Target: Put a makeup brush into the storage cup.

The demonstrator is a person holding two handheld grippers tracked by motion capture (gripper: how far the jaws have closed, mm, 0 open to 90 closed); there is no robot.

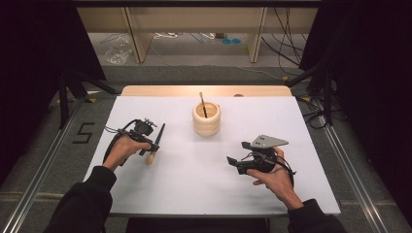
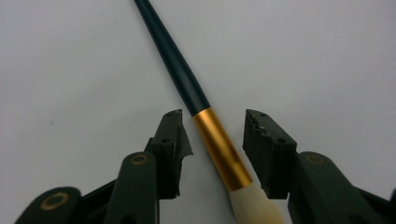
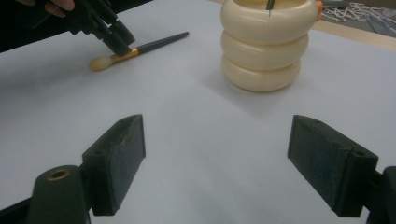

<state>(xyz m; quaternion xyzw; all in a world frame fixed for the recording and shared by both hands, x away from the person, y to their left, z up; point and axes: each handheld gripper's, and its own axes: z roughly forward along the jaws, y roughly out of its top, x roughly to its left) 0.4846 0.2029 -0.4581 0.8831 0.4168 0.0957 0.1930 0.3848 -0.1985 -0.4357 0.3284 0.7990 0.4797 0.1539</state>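
Makeup brush (image 2: 219, 149) lies flat on white worktop (image 1: 194, 170), left of the ribbed cream holder (image 1: 206, 121); left claw (image 2: 212, 135) straddles its gold ferrule, pads not yet touching; right claw (image 3: 215, 163) wide open, holding nothing.

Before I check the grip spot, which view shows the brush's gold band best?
The left gripper view: the gold band lies close up between the open tongs. The right gripper view shows it small and partly covered; in the high view the brush is tiny.
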